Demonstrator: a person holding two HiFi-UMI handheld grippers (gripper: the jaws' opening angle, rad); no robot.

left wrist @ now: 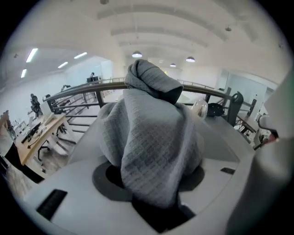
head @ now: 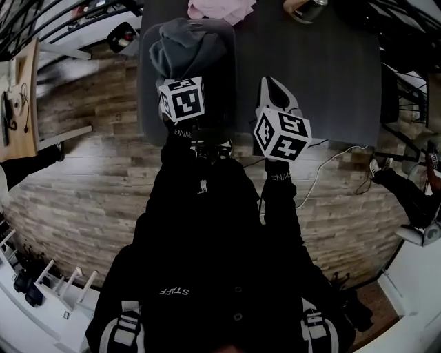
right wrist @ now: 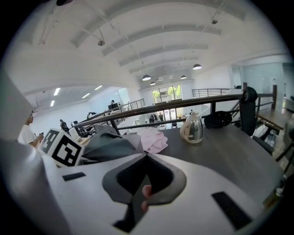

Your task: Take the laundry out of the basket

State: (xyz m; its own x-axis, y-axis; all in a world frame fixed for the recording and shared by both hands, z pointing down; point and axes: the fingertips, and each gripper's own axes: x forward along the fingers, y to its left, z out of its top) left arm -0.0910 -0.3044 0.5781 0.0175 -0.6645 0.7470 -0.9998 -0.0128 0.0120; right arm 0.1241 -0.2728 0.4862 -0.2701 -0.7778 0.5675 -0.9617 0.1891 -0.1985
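Observation:
A grey waffle-weave cloth (left wrist: 151, 137) rises in a bunch from between the jaws of my left gripper (left wrist: 155, 193), which is shut on it. From the head view the same grey cloth (head: 185, 43) lies heaped in the dark laundry basket (head: 231, 76) on the table's left part, and the left gripper's marker cube (head: 182, 98) sits at the basket's near side. My right gripper (head: 274, 93) hovers over the table just right of the basket with its white jaws together and nothing between them. In the right gripper view the grey heap (right wrist: 110, 144) lies ahead to the left.
A pink cloth (head: 220, 8) lies on the dark table (head: 331, 69) beyond the basket, with a glass kettle (head: 306, 8) to its right. A black railing (right wrist: 183, 104) runs behind the table. A white cable (head: 324, 169) trails over the wood floor.

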